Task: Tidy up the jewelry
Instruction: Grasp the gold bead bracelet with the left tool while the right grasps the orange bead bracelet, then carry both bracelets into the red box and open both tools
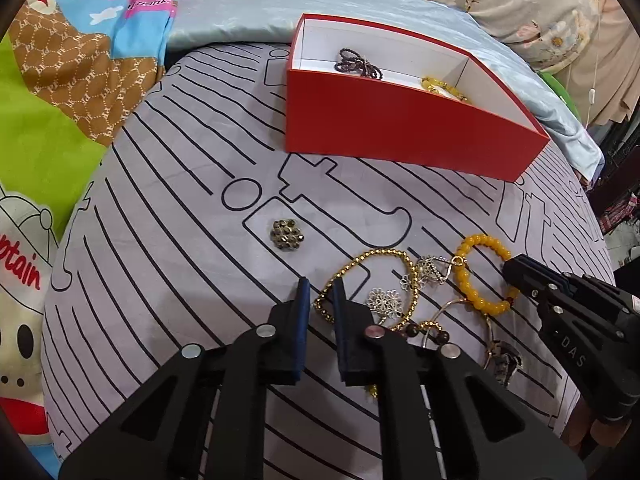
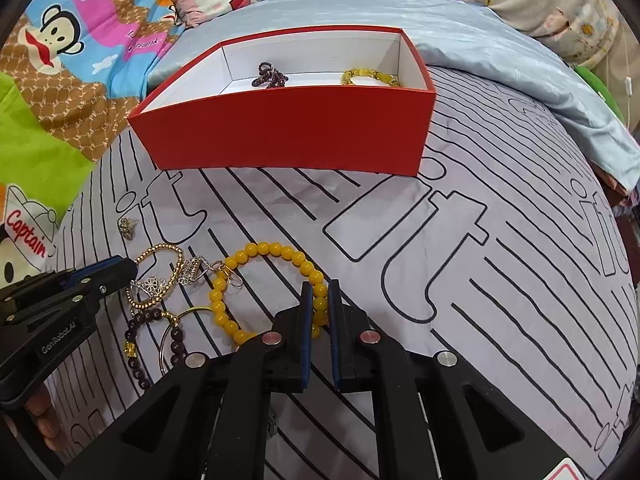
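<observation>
On the striped sheet (image 2: 460,240) our right gripper (image 2: 320,300) is pinched onto the yellow bracelet (image 2: 256,250), beads between its pads. Our left gripper (image 1: 320,292) is nearly closed at the gold chain (image 1: 374,256); whether it grips, we cannot tell. Beyond sits the red box (image 2: 280,136), with two bracelets inside

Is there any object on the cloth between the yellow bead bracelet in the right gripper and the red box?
Nothing visible. The cloth between the yellow bead bracelet and the red box is bare, and the box is open on top.
</observation>
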Motion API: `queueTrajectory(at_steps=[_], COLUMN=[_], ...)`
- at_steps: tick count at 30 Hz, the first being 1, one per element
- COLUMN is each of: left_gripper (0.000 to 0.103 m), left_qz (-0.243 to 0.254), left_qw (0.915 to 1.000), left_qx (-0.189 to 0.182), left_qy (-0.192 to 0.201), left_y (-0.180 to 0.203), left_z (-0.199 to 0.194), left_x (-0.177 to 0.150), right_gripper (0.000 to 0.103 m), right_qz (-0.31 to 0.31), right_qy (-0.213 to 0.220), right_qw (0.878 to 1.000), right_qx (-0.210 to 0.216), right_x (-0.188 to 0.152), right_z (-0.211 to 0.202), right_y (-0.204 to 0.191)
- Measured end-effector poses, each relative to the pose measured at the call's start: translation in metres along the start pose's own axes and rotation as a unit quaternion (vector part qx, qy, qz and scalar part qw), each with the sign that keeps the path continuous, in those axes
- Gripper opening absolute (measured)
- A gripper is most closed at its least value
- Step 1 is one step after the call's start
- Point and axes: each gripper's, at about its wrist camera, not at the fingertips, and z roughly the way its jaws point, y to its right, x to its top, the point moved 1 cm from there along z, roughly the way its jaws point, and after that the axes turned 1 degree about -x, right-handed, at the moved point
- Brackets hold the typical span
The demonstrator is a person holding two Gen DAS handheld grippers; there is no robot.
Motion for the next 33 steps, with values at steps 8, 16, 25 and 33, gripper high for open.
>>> queueTrajectory(at_steps=[8,16,25,33], left_gripper=[0.002,0.001,0.001,0.001], left_qz=[-0.008,-0.004,0.000,0.004], left_qw=[0.9997,0.9991,0.9978,0.9969], left_qx=[-0.024,-0.042,-0.060,-0.070], left_qy=[-0.007,0.008,0.029,0.035], left_y=[0.003,0.009,0.016,0.022], left_z=[-0.005,-0.023,-0.044,-0.051], left_x=[-0.002,0.005,0.015,0.017], right_gripper=[0.006,0.006,0.006,0.006], right_qz=[0.021,0.025,0.040,0.035], right_qy=[0.012,0.038,0.063,0.066], right_qw=[1.000,0.999,0.996,0.996], right_qx=[0.006,0.013,0.046,0.044], right_x=[0.001,0.011,0.023,0.024], right_z=[-0.015,-0.036,-0.063,-0.066], right_y=[0.011,0.015,0.019,0.019])
